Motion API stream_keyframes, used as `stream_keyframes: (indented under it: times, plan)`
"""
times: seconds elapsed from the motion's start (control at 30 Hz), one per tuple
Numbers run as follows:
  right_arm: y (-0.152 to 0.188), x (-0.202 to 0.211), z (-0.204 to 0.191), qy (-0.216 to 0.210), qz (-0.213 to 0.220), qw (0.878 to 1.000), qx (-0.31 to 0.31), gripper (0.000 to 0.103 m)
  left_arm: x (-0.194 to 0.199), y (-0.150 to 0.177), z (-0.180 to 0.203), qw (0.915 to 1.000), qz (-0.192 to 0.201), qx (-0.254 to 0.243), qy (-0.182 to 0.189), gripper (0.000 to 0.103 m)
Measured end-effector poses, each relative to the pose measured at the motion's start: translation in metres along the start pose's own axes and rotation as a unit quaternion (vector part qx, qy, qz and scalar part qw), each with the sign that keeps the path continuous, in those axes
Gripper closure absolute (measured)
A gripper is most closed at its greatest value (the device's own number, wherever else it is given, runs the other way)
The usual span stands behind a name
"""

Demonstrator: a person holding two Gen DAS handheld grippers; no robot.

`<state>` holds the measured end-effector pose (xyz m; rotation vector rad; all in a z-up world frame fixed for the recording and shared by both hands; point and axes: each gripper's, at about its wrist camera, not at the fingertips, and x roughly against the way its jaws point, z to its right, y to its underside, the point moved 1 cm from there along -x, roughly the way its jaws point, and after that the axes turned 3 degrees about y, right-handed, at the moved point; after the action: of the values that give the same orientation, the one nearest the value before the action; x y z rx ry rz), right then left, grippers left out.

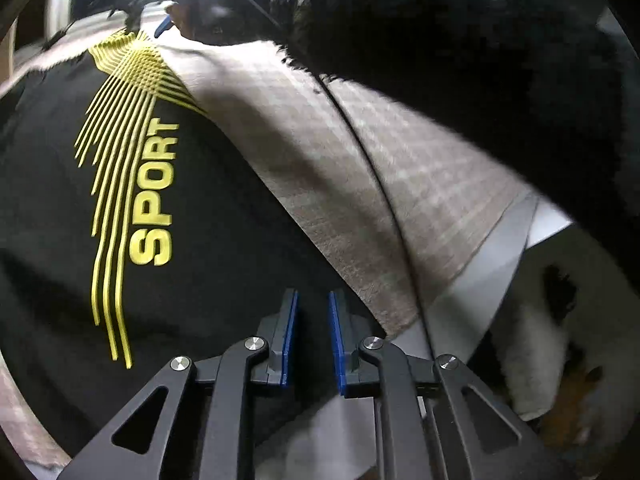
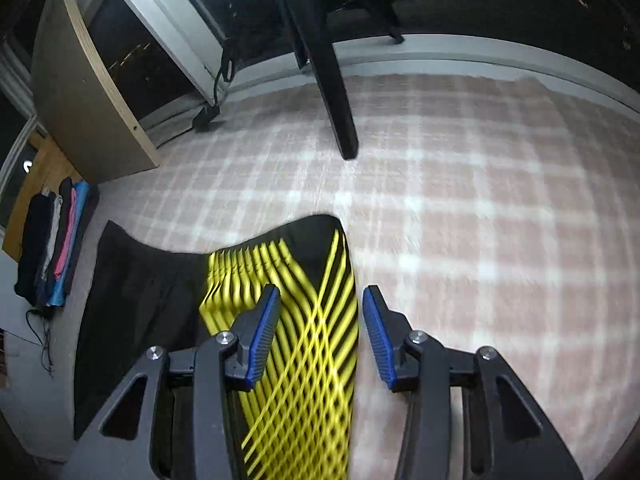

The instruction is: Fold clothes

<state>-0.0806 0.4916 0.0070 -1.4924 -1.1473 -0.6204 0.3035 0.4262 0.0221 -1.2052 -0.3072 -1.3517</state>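
A black garment with yellow stripes and the word SPORT (image 1: pixel 154 192) lies on a pink checked cloth (image 1: pixel 320 152). My left gripper (image 1: pixel 313 300) hovers over the garment's right edge, jaws a small gap apart, nothing between them. In the right wrist view the same garment (image 2: pixel 296 304) lies on the checked cloth (image 2: pixel 480 208). My right gripper (image 2: pixel 320 300) is open just above the garment's yellow-striped edge, with the cloth edge showing between the fingers. The right gripper also shows blurred at the top of the left wrist view (image 1: pixel 168 24).
A dark fuzzy sleeve (image 1: pixel 460 40) fills the upper right of the left wrist view, with a thin black cable (image 1: pixel 372 168) crossing the cloth. A stack of folded clothes (image 2: pixel 52 240) lies at far left. A black stand leg (image 2: pixel 328 60) and a wooden board (image 2: pixel 100 92) stand behind.
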Motion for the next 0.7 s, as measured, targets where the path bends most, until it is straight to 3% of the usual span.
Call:
stream_keyframes:
  times: [0.03,0.13,0.23,0.43,0.6,0.7]
  plan:
    - [-0.002,-0.003,-0.002,0.016,0.002,1.000,0.024,0.062,0.008,0.001,-0.003,0.9999,0.010,0.006,-0.006,0.087]
    - [-0.010,0.007,-0.003,0.059,0.000,0.996,0.065,0.062,0.028,0.005,-0.011,0.9986,0.039,0.027,-0.025,0.051]
    - [-0.013,0.028,0.012,-0.006,0.011,0.999,0.032,0.058,0.027,0.008,-0.003,0.9986,0.036,0.021,-0.033,0.043]
    - [-0.015,0.038,0.019,-0.015,0.018,0.999,0.023,0.052,-0.006,0.008,0.028,0.9975,-0.005,-0.036,-0.061,0.042]
    - [-0.016,0.025,0.009,-0.016,0.012,0.999,0.040,0.052,-0.017,0.004,0.035,0.9945,-0.004,-0.054,-0.089,0.042]
    - [-0.015,0.009,0.006,-0.014,0.001,0.999,0.043,0.052,-0.012,0.003,0.030,0.9958,0.007,-0.042,-0.081,0.059]
